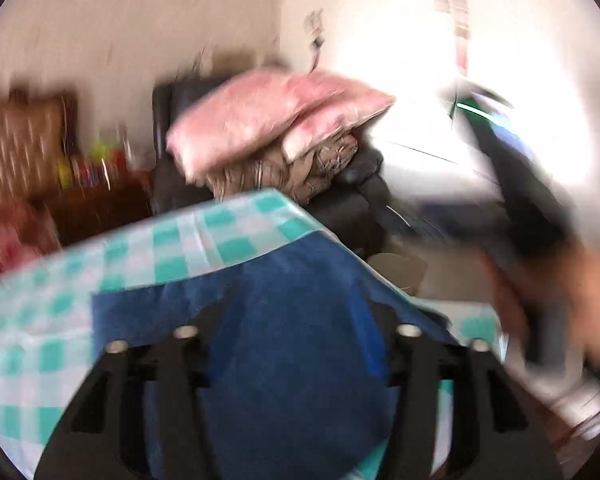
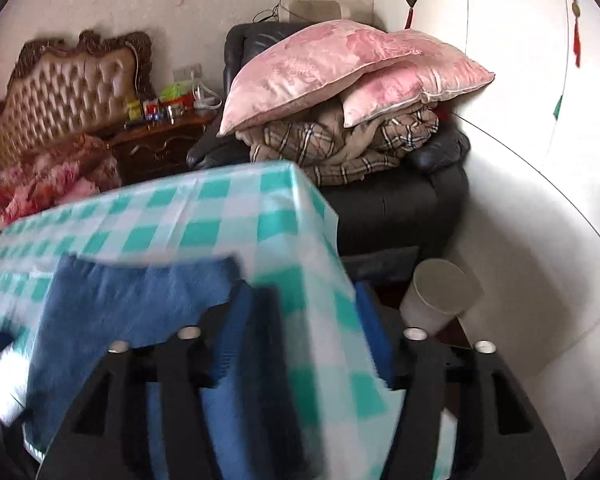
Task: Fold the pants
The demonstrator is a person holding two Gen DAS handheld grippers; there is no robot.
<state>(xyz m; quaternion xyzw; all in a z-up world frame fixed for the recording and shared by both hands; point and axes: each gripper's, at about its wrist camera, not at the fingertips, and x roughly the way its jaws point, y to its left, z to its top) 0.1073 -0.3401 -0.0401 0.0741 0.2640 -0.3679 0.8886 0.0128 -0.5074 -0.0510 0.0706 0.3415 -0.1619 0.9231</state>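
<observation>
Evidently both tools, the left tool (image 1: 296, 320) and right tool (image 2: 300, 320), stood apart and empty over the blue pants (image 2: 140, 300) (folded on the checked worktop (image 2: 172, 216)), so smoothing edges seemed best.

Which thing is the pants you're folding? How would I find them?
Find the table with the green-and-white checked cloth in front of the dark armchair. Lying flat on that cloth, nearest the camera, are the blue pants. They are the only plain dark blue thing there; the pillows on the armchair are pink.
</observation>
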